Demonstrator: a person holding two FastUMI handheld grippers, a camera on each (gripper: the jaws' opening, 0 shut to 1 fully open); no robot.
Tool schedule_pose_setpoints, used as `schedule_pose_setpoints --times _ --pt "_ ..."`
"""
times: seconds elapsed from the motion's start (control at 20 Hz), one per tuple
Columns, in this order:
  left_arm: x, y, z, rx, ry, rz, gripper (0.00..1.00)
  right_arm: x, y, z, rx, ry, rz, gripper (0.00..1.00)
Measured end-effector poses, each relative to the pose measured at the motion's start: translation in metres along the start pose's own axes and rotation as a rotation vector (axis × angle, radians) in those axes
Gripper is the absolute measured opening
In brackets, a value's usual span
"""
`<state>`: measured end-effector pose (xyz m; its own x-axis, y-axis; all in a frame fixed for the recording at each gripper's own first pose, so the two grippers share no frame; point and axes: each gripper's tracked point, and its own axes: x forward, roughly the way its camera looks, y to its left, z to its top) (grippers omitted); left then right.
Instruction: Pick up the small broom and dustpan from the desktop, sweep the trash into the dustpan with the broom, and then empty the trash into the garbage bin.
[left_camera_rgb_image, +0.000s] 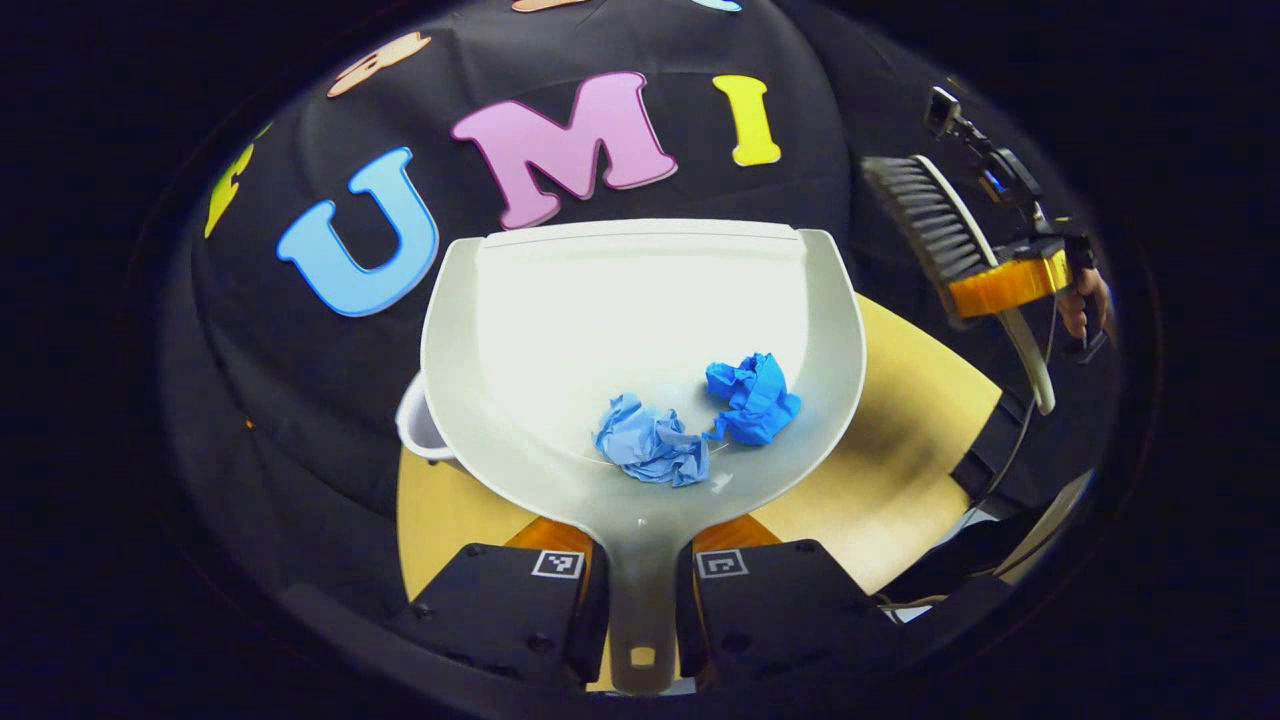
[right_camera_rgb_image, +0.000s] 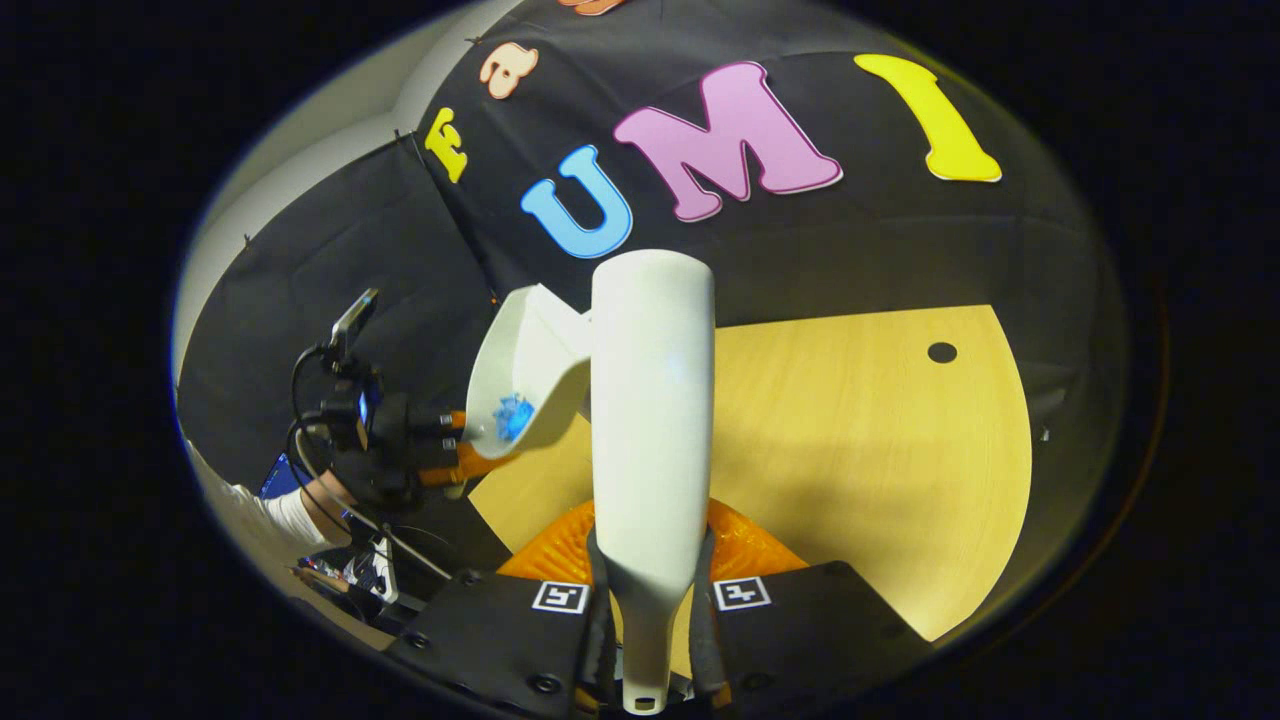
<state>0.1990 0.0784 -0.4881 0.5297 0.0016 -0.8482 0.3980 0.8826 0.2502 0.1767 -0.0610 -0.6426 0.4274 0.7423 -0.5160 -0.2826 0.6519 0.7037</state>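
In the left gripper view my left gripper (left_camera_rgb_image: 640, 590) is shut on the handle of the white dustpan (left_camera_rgb_image: 560, 300), held above the table. Two crumpled blue paper balls (left_camera_rgb_image: 650, 445) (left_camera_rgb_image: 752, 398) lie in its pan near the handle end. A white bin's rim (left_camera_rgb_image: 418, 425) peeks out under the dustpan's left side. At the right, the right gripper (left_camera_rgb_image: 1010, 282) holds the broom with its black bristles (left_camera_rgb_image: 925, 215) raised. In the right gripper view my right gripper (right_camera_rgb_image: 648, 600) is shut on the white broom (right_camera_rgb_image: 652, 400), seen from its back. The dustpan (right_camera_rgb_image: 520, 375) with blue trash hangs at the left in the left gripper (right_camera_rgb_image: 450, 450).
The light wooden table (right_camera_rgb_image: 860, 450) spreads to the right, with a small dark hole (right_camera_rgb_image: 941, 352) near its far edge. A person's hand and white sleeve (right_camera_rgb_image: 290, 515) are behind the left gripper, with cables around it. The black cloth wall stands behind the table.
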Motion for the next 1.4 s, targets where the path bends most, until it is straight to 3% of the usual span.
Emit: schedule_pose_setpoints --times 0.2,0.35,0.6,0.85,1.1,1.2,1.4 --pt "0.011 0.130 0.024 0.179 0.094 0.222 0.24 -0.008 0.024 0.011 -0.013 -0.031 0.036 0.31" --pt "0.027 0.195 0.025 0.342 0.208 0.326 0.24 -0.012 0.025 0.005 0.004 -0.027 0.039 0.31" --pt "0.037 0.241 0.014 0.600 0.383 0.408 0.25 -0.021 0.015 -0.014 0.024 0.001 0.016 0.31" --pt "0.030 0.259 0.008 0.876 0.543 0.487 0.24 -0.023 0.004 -0.026 0.050 0.013 -0.002 0.31" --pt "0.025 0.274 0.016 1.165 0.592 0.617 0.24 -0.023 -0.002 -0.035 0.053 0.033 -0.011 0.31" --pt "0.026 0.272 0.018 1.178 0.567 0.633 0.25 -0.025 -0.004 -0.038 0.052 0.038 -0.020 0.30" --pt "0.033 0.265 0.016 1.075 0.481 0.622 0.24 -0.026 -0.009 -0.037 0.056 0.035 -0.039 0.30"
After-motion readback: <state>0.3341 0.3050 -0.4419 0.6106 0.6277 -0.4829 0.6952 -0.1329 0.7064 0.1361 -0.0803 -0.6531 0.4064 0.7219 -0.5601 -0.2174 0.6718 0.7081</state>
